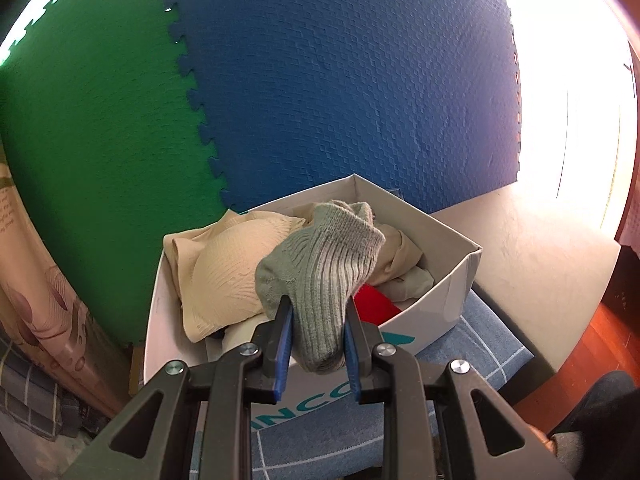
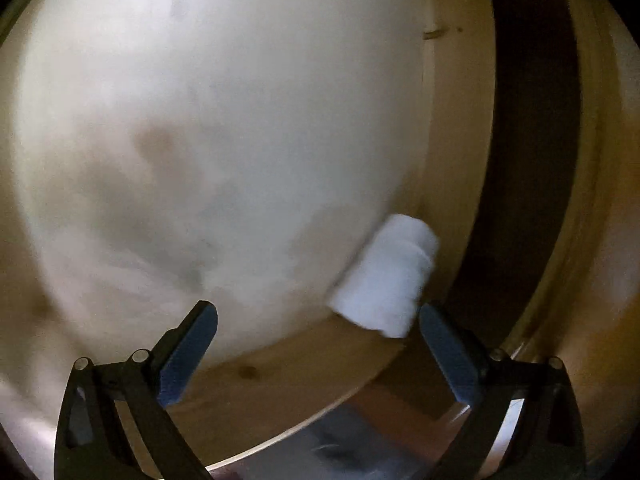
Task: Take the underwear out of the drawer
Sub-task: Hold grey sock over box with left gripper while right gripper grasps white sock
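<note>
In the left wrist view my left gripper (image 1: 318,304) is shut on a grey-green ribbed sock (image 1: 328,268), held above a white cardboard box (image 1: 448,284). The box holds a beige bra (image 1: 224,272), beige cloth and something red (image 1: 376,304). In the right wrist view my right gripper (image 2: 316,320) stands open over a wooden drawer (image 2: 280,380) with a pale bottom. A white rolled piece of cloth (image 2: 388,276) lies in the drawer's near right corner, just ahead of the right fingertip (image 2: 434,320). Nothing is between those fingers. The picture is blurred.
The box rests on a blue checked cushion (image 1: 480,352). Green (image 1: 100,152) and blue (image 1: 340,100) foam mats lie behind it. A patterned curtain (image 1: 36,300) hangs at the left. A dark gap (image 2: 528,160) runs beside the drawer's right wall.
</note>
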The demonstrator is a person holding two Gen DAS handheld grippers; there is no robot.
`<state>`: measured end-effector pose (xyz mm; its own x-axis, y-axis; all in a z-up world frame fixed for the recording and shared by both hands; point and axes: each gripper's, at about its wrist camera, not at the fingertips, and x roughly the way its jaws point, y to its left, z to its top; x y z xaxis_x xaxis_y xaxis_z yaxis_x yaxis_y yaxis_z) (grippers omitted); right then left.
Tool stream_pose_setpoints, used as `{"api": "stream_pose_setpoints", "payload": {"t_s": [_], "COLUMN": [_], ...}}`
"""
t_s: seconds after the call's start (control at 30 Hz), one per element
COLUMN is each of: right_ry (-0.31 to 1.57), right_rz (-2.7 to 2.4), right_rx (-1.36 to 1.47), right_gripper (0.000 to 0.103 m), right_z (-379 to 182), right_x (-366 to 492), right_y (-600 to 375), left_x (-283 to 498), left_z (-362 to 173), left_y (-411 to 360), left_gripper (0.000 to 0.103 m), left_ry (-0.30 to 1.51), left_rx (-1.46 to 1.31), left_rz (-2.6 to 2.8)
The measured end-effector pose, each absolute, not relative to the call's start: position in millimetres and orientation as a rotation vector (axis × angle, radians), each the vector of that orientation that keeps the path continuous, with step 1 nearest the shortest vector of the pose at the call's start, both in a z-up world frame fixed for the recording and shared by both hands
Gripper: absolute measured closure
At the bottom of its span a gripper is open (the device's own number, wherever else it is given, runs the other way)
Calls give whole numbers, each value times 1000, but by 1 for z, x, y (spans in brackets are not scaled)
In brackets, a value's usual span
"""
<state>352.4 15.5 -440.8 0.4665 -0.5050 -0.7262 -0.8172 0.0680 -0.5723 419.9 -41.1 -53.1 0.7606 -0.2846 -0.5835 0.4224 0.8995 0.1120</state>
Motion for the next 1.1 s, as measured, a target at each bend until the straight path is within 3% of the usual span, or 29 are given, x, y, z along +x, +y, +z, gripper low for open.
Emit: {"api": "stream_pose_setpoints", "payload": {"t_s": [0.03, 0.13, 0.23, 0.33, 0.37, 0.43, 0.53, 0.7, 0.73, 0.77, 0.83, 0.97, 1.1], "right_ry": [1200, 956, 1020, 853, 891, 907, 790, 850, 888, 938, 954, 1070, 1056], "right_rz": [346, 265, 209, 156, 118, 148, 276, 285, 279, 278, 227, 217, 291], "right_rx": [-1543, -1850, -2040, -2580, -2632, -2547, -2565, -2540, -2531, -2516, -2501, -2447, -2296], "right_gripper": [2, 1, 1, 1, 0, 0, 0, 2, 35, 59, 68, 75, 77], "right_z": [-438, -464, -490, -522, -526, -527, -533, -534, -534, -533, -531, -528, -506], "right_x": [356, 343, 359, 355, 362, 374, 379, 404, 407, 411, 418, 411, 389], "right_y": [23, 45, 29, -25, -34, -25, -32, -28, -26, -25, -25, -8, 38], "left_x": [419, 416, 412, 407, 405, 402, 397, 402, 404, 406, 408, 404, 399], "left_z": [-53, -54, -56, -61, -62, -65, -67, -67, -66, -65, -65, -64, -61], "left_y": [-38, -20, -2, 18, 24, 35, 43, 52, 52, 52, 51, 48, 43], "left_gripper": [80, 80, 80, 80, 80, 80, 80, 80, 80, 80, 80, 80, 80], "left_ry": [590, 585, 579, 561, 550, 535, 512, 517, 525, 529, 530, 536, 539], "left_rx": [240, 207, 162, 126, 110, 90, 93, 58, 50, 49, 56, 74, 96], "left_rz": [-390, -381, -371, -357, -355, -357, -364, -390, -394, -395, -390, -378, -378]}}
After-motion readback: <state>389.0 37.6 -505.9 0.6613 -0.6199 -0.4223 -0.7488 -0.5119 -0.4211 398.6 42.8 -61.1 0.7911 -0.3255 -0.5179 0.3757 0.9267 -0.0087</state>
